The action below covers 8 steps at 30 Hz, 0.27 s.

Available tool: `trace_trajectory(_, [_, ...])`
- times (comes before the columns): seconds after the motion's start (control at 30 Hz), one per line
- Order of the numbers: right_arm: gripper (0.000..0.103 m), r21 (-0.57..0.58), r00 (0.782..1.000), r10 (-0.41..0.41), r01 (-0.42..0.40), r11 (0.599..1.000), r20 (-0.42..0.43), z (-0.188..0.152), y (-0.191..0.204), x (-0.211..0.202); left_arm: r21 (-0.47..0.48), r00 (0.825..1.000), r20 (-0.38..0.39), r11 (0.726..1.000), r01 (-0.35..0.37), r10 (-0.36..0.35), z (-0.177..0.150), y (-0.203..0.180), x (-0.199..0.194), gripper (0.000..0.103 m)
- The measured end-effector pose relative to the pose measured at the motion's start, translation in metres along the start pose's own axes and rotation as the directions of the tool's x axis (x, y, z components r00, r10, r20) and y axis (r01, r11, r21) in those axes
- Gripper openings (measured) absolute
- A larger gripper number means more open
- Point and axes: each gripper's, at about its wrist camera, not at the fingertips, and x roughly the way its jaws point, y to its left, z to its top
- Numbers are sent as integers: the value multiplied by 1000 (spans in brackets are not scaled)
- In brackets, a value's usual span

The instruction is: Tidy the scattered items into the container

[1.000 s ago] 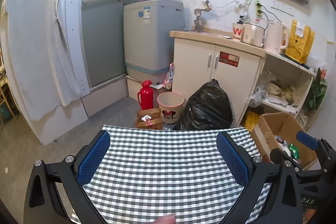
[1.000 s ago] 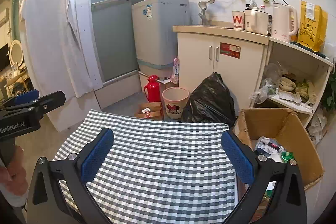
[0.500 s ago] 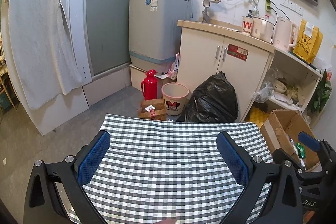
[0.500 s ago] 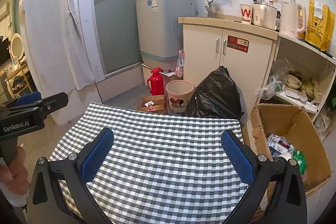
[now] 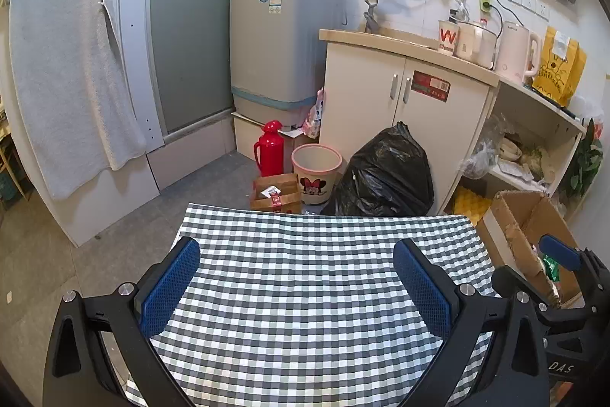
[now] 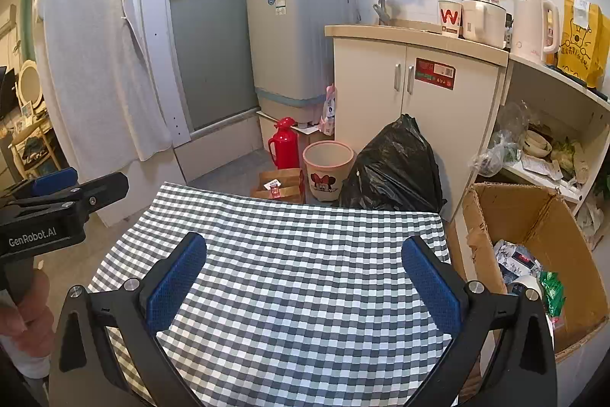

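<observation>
- The cardboard box point(image 6: 533, 254), which I take to be the container, stands open on the floor just right of the bench point(image 6: 297, 273), already holding packets point(image 6: 514, 260) and a green wrapper point(image 6: 551, 287).
- No scattered items show on the checked cloth in either view; the bench looks bare, so I judge the tidying is finished or nearly so.
- The right claw point(image 6: 305, 277) hovers over the near part of the bench with its 2 blue pads spread wide and nothing between them.
- The left claw point(image 5: 297, 283) hovers likewise, wide open and holding nothing, aimed toward the far edge of the bench.
- Both claws are level and pointing forward, side by side; the left one appears at the left edge of the right wrist view, with the person's hand point(image 6: 23, 304) wrapped round its handle.
- Risk: an item could lie below or behind the cameras, unseen, and be left out.
- Risk: the 2 claws sit close together, so a sideways swing toward the box could knock one against the other.
- Risk: a low pass could snag the loose cloth and drag it off the bench.
</observation>
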Motion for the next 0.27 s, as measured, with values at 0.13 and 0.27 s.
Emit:
trace_trajectory(0.13, [103, 2, 1000, 2, -2, 1000, -1, -1, 1, 0, 6, 1000, 0, 1000, -5, 5, -1, 0, 1, 103])
trace_trajectory(0.27, [103, 5, 1000, 6, -6, 1000, -2, -1, 1, 0, 6, 1000, -7, 1000, -4, 4, -1, -1, 1, 103])
